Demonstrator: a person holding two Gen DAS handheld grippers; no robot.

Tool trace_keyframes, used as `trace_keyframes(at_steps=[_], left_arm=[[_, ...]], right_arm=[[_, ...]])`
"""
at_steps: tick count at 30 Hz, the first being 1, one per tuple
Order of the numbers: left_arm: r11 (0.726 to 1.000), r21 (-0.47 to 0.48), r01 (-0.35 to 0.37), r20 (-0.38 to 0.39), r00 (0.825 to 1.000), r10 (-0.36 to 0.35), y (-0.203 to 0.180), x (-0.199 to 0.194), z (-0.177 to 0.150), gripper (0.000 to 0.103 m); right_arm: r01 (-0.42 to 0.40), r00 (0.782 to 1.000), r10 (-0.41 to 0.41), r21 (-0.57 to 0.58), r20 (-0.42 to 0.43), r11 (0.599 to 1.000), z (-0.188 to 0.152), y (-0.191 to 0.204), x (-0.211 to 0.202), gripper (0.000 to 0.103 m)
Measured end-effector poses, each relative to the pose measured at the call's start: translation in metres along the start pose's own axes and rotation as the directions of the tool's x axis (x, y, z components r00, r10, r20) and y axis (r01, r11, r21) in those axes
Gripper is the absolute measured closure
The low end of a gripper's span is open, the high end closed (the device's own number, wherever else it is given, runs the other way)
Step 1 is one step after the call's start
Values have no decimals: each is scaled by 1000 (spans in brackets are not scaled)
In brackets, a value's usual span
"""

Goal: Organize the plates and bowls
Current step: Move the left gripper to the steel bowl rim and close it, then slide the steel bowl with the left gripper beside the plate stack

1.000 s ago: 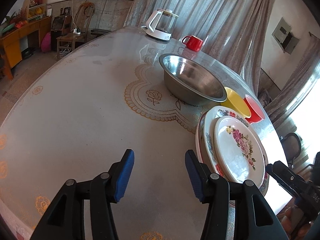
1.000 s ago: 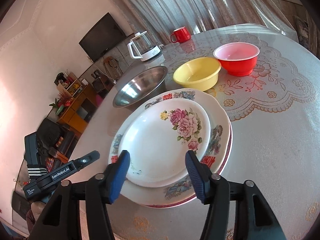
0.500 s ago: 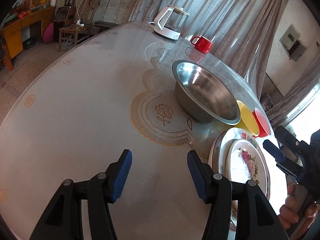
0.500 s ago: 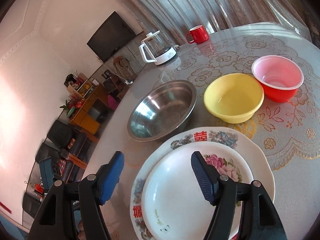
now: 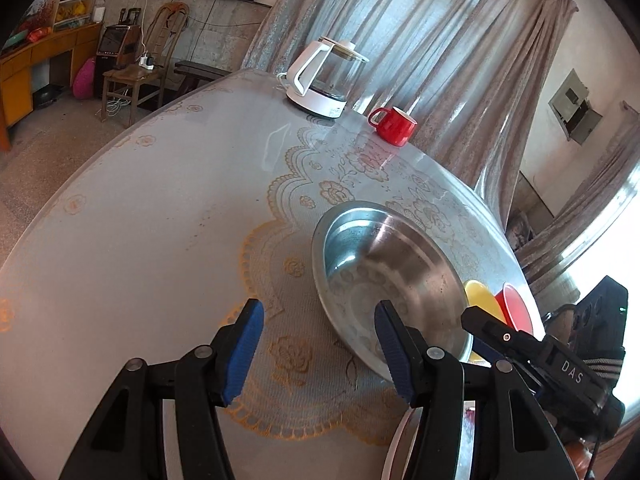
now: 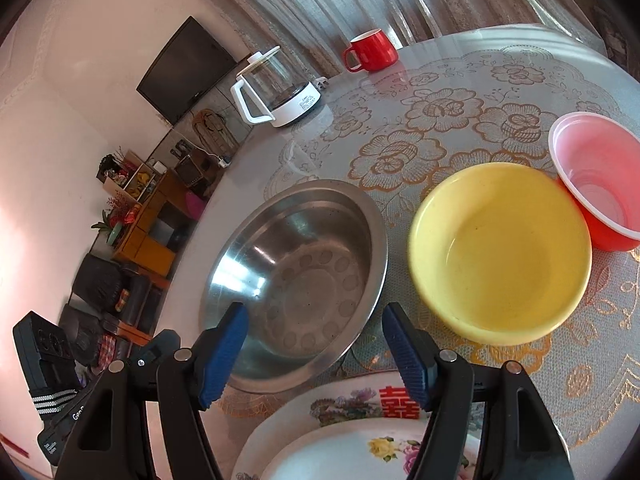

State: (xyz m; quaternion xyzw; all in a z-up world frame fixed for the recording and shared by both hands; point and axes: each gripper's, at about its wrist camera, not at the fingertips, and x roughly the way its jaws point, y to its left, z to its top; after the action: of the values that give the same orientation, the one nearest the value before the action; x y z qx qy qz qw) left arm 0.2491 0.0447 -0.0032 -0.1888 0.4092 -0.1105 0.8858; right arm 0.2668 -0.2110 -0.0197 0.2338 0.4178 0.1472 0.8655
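— What sits where on the desk (image 6: 472, 80)?
— In the right wrist view, three bowls run in a row: steel bowl (image 6: 296, 284) left, middle bowl (image 6: 500, 252) just beside it, small bowl (image 6: 600, 180) at the right, touching the middle one.
— And nearer?
— A small plate (image 6: 352, 456) lies on a bigger plate (image 6: 360, 396), in front of the steel bowl.
— Behind?
— Kettle (image 6: 276, 88) and mug (image 6: 370, 56), at the far edge.

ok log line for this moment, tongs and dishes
left tongs: open, empty | right tongs: open, over steel bowl | yellow bowl, red bowl: unstacked | plates: stacked
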Motion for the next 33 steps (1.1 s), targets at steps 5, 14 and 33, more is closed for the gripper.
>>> trace_keyframes(at_steps=[5, 14, 33], left_arm=[[998, 65, 8, -23, 1000, -6, -11, 23, 4, 63], [993, 115, -11, 13, 1000, 10, -10, 9, -10, 71], [996, -14, -87, 75, 993, 87, 44, -90, -75, 70]], right_arm=[[29, 999, -30, -46, -11, 999, 6, 5, 16, 33], [155, 986, -163, -210, -20, 965, -4, 20, 30, 71], [16, 994, -55, -363, -98, 932, -71, 93, 16, 71]])
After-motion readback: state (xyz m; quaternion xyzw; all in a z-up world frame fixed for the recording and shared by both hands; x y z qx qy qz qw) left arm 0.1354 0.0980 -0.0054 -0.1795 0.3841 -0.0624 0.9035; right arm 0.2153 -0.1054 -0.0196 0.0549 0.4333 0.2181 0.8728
